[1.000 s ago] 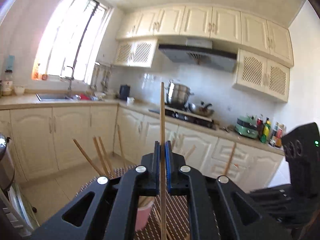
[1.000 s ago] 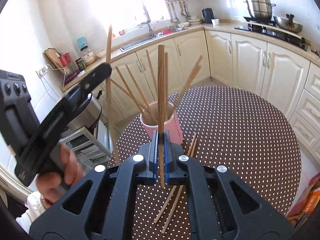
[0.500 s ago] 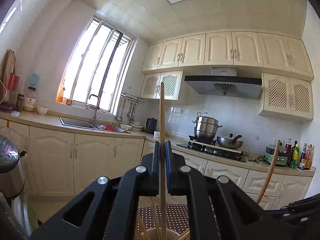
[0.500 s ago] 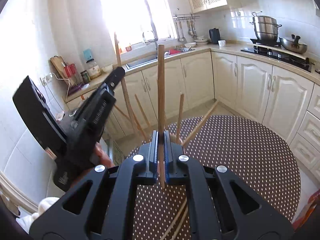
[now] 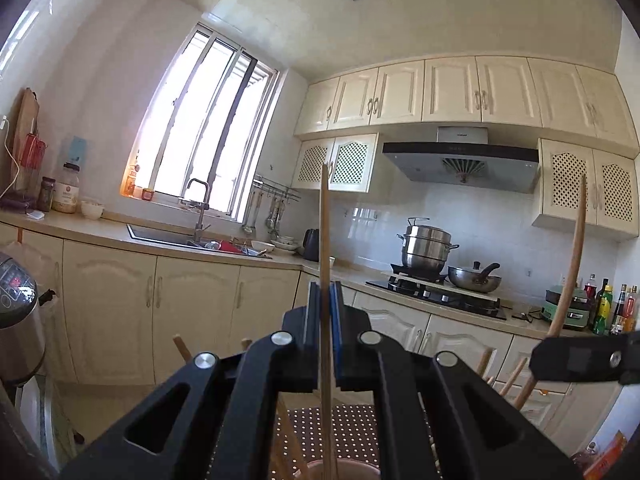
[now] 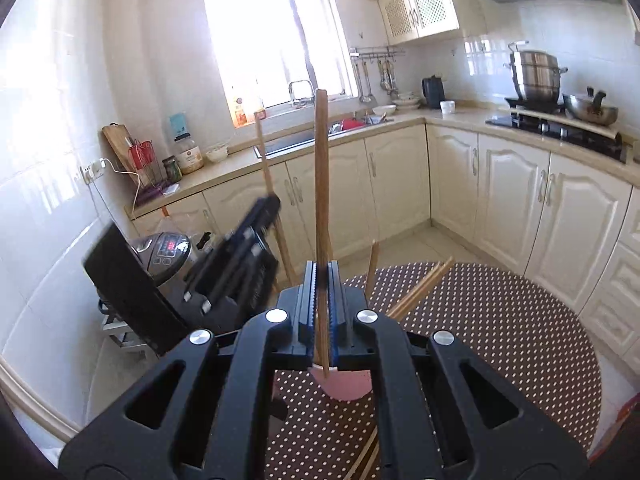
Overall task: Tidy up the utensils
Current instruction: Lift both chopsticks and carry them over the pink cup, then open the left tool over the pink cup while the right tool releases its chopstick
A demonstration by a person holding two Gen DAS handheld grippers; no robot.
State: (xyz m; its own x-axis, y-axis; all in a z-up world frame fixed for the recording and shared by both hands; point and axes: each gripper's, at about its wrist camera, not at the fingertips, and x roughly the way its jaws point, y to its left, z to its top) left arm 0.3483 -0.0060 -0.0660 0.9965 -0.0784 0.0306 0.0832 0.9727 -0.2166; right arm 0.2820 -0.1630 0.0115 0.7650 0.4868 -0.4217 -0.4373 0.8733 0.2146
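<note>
My left gripper (image 5: pixel 325 292) is shut on an upright wooden chopstick (image 5: pixel 325 232) whose lower end reaches the rim of the pink cup (image 5: pixel 316 470). My right gripper (image 6: pixel 321 276) is shut on another upright chopstick (image 6: pixel 321 168), held just above the same pink cup (image 6: pixel 346 388). Several chopsticks (image 6: pixel 420 290) lean out of the cup. The left gripper also shows in the right wrist view (image 6: pixel 240 256), and the right gripper's tip shows in the left wrist view (image 5: pixel 580 360) with its chopstick (image 5: pixel 572 272).
The cup stands on a round brown dotted table (image 6: pixel 500 344). Loose chopsticks (image 6: pixel 366 456) lie on it near the front. A rice cooker (image 6: pixel 164 252) stands left of the table. Cabinets, sink and stove line the walls behind.
Both grippers have risen and tilted upward with their chopsticks. The cup has dropped to the bottom of both views, and the left gripper has moved closer to the cup.
</note>
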